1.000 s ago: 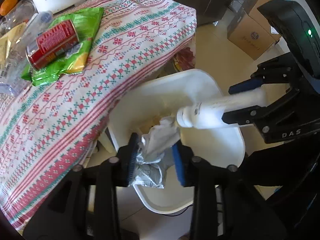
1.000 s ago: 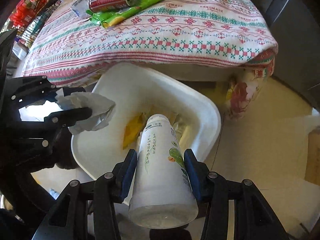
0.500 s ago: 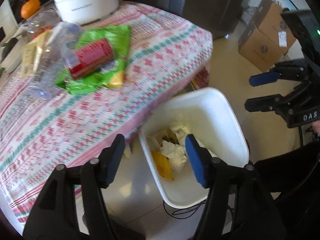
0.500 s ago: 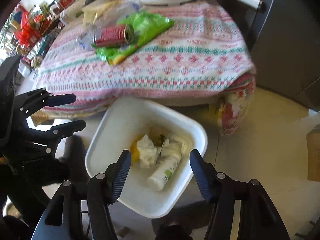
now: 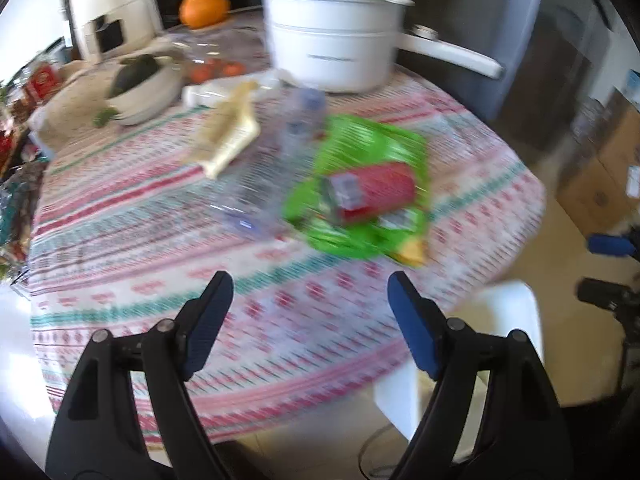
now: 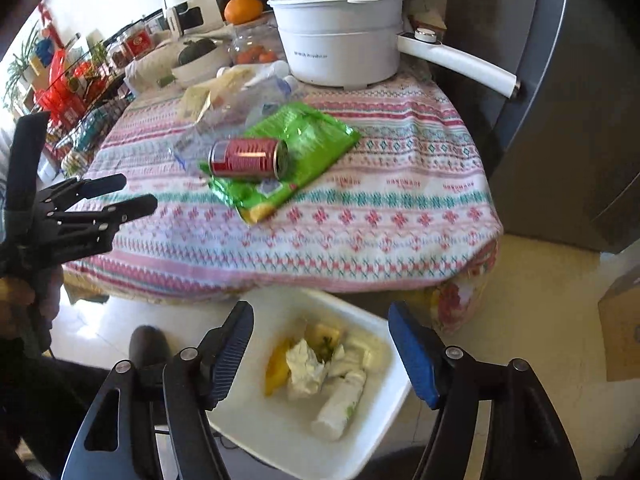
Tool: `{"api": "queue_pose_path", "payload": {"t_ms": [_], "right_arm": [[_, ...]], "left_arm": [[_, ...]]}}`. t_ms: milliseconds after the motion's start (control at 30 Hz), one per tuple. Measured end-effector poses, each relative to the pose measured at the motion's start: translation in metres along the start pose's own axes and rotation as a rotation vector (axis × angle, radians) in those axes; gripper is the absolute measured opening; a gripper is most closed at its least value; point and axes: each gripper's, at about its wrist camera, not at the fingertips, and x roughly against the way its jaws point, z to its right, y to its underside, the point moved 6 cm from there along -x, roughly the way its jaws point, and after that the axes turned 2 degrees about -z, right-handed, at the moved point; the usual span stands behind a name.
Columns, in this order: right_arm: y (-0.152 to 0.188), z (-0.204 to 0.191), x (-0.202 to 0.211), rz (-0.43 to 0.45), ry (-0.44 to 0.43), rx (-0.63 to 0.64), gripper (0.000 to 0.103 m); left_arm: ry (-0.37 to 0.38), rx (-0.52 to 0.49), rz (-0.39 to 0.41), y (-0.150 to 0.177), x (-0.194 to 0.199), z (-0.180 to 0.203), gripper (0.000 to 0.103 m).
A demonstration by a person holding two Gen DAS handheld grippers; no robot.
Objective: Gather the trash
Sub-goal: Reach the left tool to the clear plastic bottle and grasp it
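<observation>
Now the white bottle (image 6: 340, 406) and the crumpled wrapper (image 6: 306, 368) lie inside the white bin (image 6: 280, 432), which stands on the floor just beside the bench (image 6: 360, 216); one second ago each was held in a gripper above it. Beside them in the bin is a yellow piece of trash (image 6: 278, 372). The right gripper (image 6: 322, 354) is wide open with nothing between its fingers, above the bin. The left gripper (image 5: 310, 322) is also wide open and holds nothing; it has moved away from the bin and now faces over the bench. On the bench, beyond the bin, a red can (image 6: 248, 158) lies on a green bag (image 6: 296, 148), with a clear plastic bottle (image 6: 236, 114) just beside them.
</observation>
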Motion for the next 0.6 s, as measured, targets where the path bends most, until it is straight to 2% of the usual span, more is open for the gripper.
{"api": "queue_pose_path", "payload": {"t_ms": [233,367,467,500,533,600], "right_arm": [[-0.026,-0.006,-0.008,0.04,0.022,-0.048,0.073],[-0.038,-0.008,-0.015,0.041,0.026,-0.073,0.074],[-0.046,-0.008,-0.021,0.046,0.053,-0.069,0.074],[-0.049,-0.008,-0.024,0.044,0.057,-0.068,0.074],[-0.05,-0.008,-0.027,0.041,0.057,-0.069,0.074],[-0.053,-0.008,-0.033,0.034,0.055,-0.075,0.074]], "left_arm": [[-0.089,0.021,0.039,-0.031,-0.026,-0.032,0.08],[-0.076,-0.017,0.018,-0.047,-0.044,-0.038,0.078],[-0.064,-0.058,-0.008,-0.065,-0.063,-0.038,0.071],[-0.054,-0.053,-0.02,-0.068,-0.067,-0.039,0.061],[-0.034,-0.038,-0.041,-0.074,-0.075,-0.041,0.057],[0.003,-0.005,-0.078,-0.084,-0.089,-0.042,0.057]]}}
